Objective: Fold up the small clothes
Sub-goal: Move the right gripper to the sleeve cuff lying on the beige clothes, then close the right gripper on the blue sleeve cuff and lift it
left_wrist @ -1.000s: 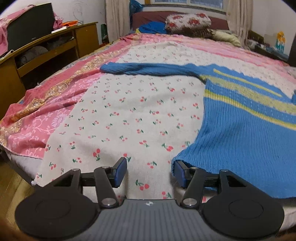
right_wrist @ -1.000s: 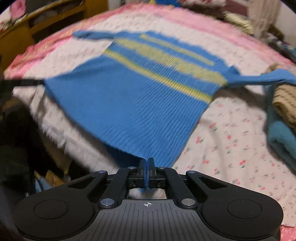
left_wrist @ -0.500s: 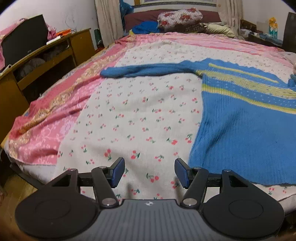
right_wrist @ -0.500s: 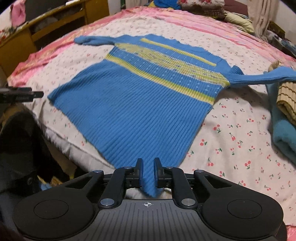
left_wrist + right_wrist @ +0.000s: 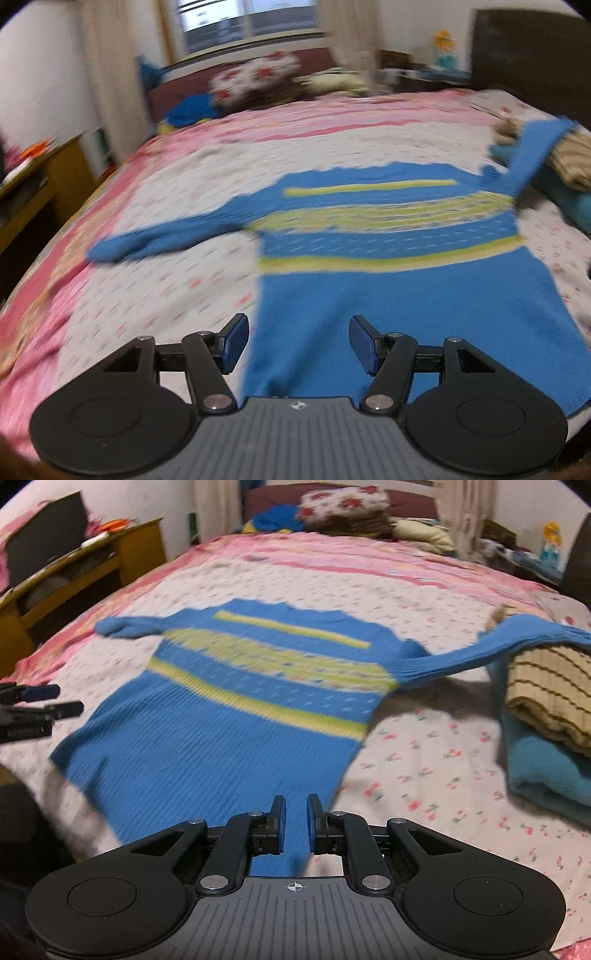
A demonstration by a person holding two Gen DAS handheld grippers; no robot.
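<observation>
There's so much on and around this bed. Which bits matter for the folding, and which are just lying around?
For the folding:
blue striped sweater
left gripper, open
right gripper, open
bed, the work surface

Just lying about:
stack of folded clothes
floral pillow
wooden desk

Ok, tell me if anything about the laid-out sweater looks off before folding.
One thing: the blue sweater lies flat on the bed, but its right sleeve rides up onto the stack of folded clothes instead of lying flat. The other sleeve rests on the bedspread.
</observation>
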